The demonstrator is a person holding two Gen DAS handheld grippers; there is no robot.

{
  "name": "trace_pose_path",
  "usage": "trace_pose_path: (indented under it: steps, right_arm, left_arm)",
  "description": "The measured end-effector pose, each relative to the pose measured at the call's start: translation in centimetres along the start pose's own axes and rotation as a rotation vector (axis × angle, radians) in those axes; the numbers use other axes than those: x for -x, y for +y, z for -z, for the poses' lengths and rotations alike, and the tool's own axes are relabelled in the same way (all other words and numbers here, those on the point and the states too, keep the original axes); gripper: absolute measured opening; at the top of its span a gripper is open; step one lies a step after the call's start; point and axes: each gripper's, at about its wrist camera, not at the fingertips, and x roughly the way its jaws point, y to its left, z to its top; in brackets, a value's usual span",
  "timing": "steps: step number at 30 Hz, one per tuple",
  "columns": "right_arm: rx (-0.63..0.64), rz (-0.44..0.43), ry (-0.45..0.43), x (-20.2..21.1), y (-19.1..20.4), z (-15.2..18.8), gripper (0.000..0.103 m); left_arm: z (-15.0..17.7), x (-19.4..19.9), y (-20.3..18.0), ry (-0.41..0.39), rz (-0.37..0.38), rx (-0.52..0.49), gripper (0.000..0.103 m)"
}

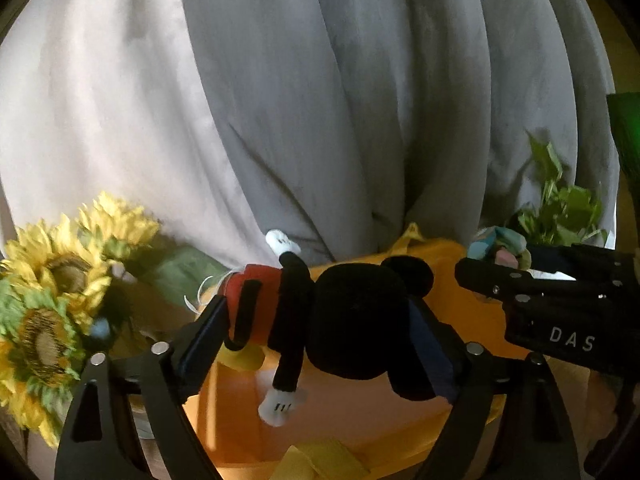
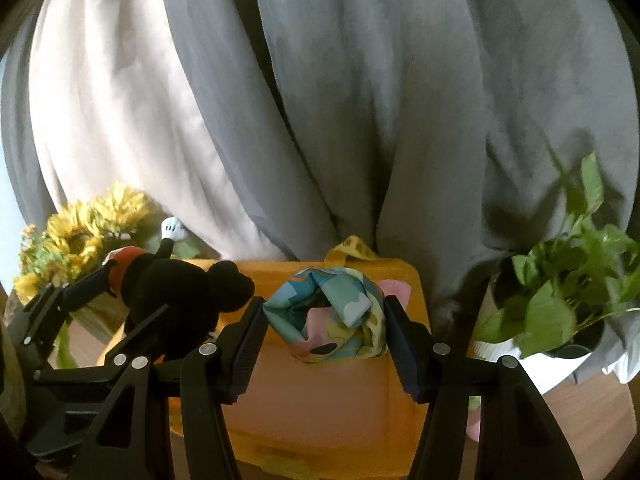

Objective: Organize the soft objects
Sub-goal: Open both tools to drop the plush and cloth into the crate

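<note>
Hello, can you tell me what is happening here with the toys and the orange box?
A person holds a claw in each hand above an open orange bin. The left claw has a black mouse plush between its fingers. The right claw carries a bunched pastel cloth. Both things hang over the bin, not yet inside. Sunflowers stand left, a green plant right, grey curtains behind.

One plush mouse (image 1: 352, 320), one bundled cloth (image 2: 336, 312), one orange bin (image 2: 320, 400), two claws (image 1: 320, 344)

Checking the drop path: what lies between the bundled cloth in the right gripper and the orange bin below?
Nothing. In the right wrist view the bundled cloth hangs in the right gripper directly over the orange bin; the stretch beneath is bare.
</note>
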Motion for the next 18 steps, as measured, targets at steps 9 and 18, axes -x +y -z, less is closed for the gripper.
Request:
trace_pose_path:
  steps: [9, 18]
  right_arm:
    - [-0.010, 0.000, 0.049, -1.8, -0.3, 0.4, 0.081]
    - [-0.029, 0.040, 0.008, 1.2, -0.8, 0.0, 0.081]
  left_arm:
    - [0.7, -1.2, -0.4, 0.053, 0.005, -0.008, 0.097]
    - [0.0, 2.4, -0.4, 0.025, 0.009, 0.038, 0.098]
